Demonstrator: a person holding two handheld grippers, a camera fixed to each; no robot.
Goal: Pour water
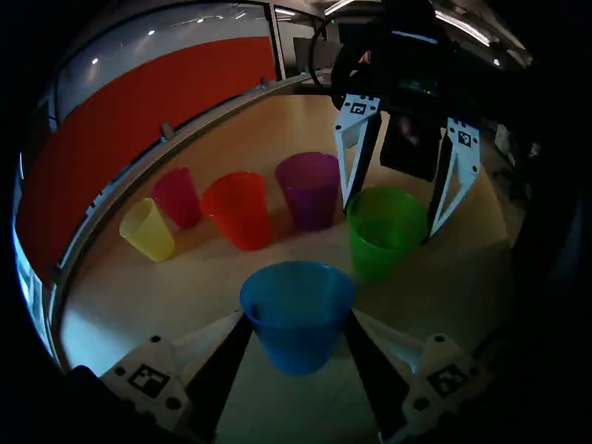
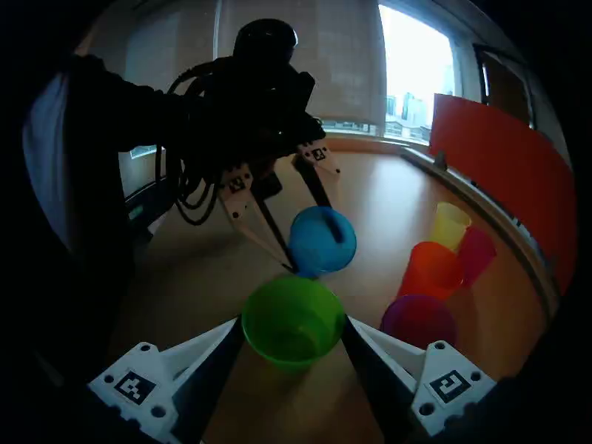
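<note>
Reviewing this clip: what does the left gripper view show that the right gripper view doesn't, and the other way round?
Left gripper view: ceiling lights and the right gripper head-on, closed on the green cup. Right gripper view: a bright window and a dark sleeve behind the left gripper, which holds the blue cup tilted. Both: yellow cup, pink cup, orange cup, purple cup, table, red panel.

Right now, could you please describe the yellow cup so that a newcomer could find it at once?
Start at the orange wall panel beside the wooden table. The yellow cup stands near it, ending a row, next to the pink cup. It alone is yellow.
</note>
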